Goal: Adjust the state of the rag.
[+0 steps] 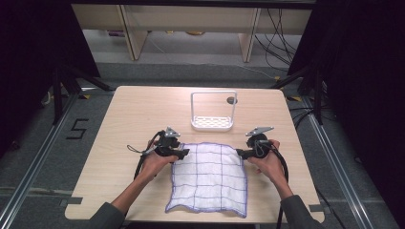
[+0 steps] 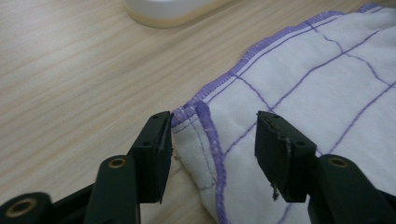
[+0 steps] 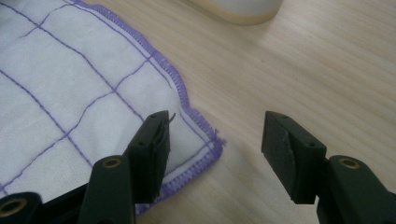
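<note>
A: Where's the cloth (image 1: 210,176)?

B: Flat on the table (image 1: 124,124), middle of the near edge, its near hem almost at that edge. White rack (image 1: 213,123) sits just beyond its far hem, toward the far edge.

A: Left gripper (image 1: 182,153)?

B: At the cloth's far-left corner. Jaws apart, the folded-over corner lies between them, pads not pressing on it.

A: Right gripper (image 1: 240,153)?

B: At the far-right corner. Jaws spread, released; one jaw over the cloth, the other over bare wood.
</note>
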`<state>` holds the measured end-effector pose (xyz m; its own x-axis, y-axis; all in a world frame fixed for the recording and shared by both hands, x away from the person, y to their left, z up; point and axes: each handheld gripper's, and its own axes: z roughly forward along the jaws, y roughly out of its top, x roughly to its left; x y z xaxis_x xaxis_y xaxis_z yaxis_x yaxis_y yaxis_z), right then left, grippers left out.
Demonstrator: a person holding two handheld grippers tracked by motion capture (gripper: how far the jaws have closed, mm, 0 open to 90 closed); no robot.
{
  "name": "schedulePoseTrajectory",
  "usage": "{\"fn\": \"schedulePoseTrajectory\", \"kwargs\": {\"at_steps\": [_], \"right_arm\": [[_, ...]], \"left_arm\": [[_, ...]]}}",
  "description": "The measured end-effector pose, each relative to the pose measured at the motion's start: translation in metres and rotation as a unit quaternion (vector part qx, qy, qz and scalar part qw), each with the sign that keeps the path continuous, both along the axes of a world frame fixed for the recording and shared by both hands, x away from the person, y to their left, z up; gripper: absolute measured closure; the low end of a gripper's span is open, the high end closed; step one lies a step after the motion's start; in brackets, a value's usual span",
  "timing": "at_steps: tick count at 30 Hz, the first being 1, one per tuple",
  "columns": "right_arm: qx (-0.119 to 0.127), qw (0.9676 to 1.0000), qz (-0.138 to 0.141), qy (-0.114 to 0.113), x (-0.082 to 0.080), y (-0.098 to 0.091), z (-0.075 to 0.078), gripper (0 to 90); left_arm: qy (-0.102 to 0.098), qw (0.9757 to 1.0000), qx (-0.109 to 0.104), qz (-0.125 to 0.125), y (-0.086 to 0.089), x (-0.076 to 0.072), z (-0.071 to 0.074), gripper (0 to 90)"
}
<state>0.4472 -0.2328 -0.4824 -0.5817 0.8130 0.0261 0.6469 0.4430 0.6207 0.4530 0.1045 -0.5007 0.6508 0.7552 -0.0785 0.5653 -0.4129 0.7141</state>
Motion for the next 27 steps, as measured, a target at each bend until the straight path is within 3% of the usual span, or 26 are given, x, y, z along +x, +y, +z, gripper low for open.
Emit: {"fn": "schedulePoseTrajectory", "kwargs": {"at_steps": [2, 4, 6, 11, 16, 18, 20, 21, 27], "right_arm": [[0.002, 1.0000, -0.001, -0.010, 0.002, 0.003, -0.003, 42.8], [-0.010, 0.9999, 0.006, -0.004, 0.005, 0.005, -0.004, 42.9], [-0.021, 0.9997, 0.011, -0.003, 0.008, 0.008, -0.008, 43.9], [-0.036, 0.9990, 0.019, -0.016, 0.012, 0.010, -0.015, 49.3], [-0.018, 0.9997, 0.012, 0.007, 0.010, 0.009, -0.014, 59.7], [-0.002, 0.9998, 0.014, 0.017, 0.010, 0.007, -0.014, 68.6], [-0.002, 0.9998, 0.013, 0.016, 0.010, 0.006, -0.014, 73.2], [0.002, 0.9996, 0.020, 0.018, 0.011, 0.006, -0.014, 81.0], [-0.002, 0.9995, 0.030, 0.004, 0.012, 0.007, -0.010, 85.4]], "left_arm": [[0.002, 1.0000, 0.003, -0.002, -0.001, 0.003, -0.002, 50.2], [0.000, 0.9999, 0.010, -0.009, -0.002, 0.005, -0.004, 53.4], [-0.012, 0.9996, 0.013, -0.023, -0.001, 0.006, -0.005, 68.4], [-0.024, 0.9986, 0.022, -0.042, 0.004, 0.006, -0.003, 82.6], [-0.032, 0.9986, 0.022, -0.036, 0.008, 0.008, -0.003, 85.4], [-0.030, 0.9988, 0.019, -0.035, 0.010, 0.009, -0.005, 85.7], [-0.030, 0.9987, 0.019, -0.036, 0.010, 0.009, -0.005, 85.9], [-0.033, 0.9985, 0.021, -0.038, 0.010, 0.009, -0.005, 86.0], [-0.038, 0.9982, 0.022, -0.041, 0.013, 0.011, -0.004, 86.8]]}}
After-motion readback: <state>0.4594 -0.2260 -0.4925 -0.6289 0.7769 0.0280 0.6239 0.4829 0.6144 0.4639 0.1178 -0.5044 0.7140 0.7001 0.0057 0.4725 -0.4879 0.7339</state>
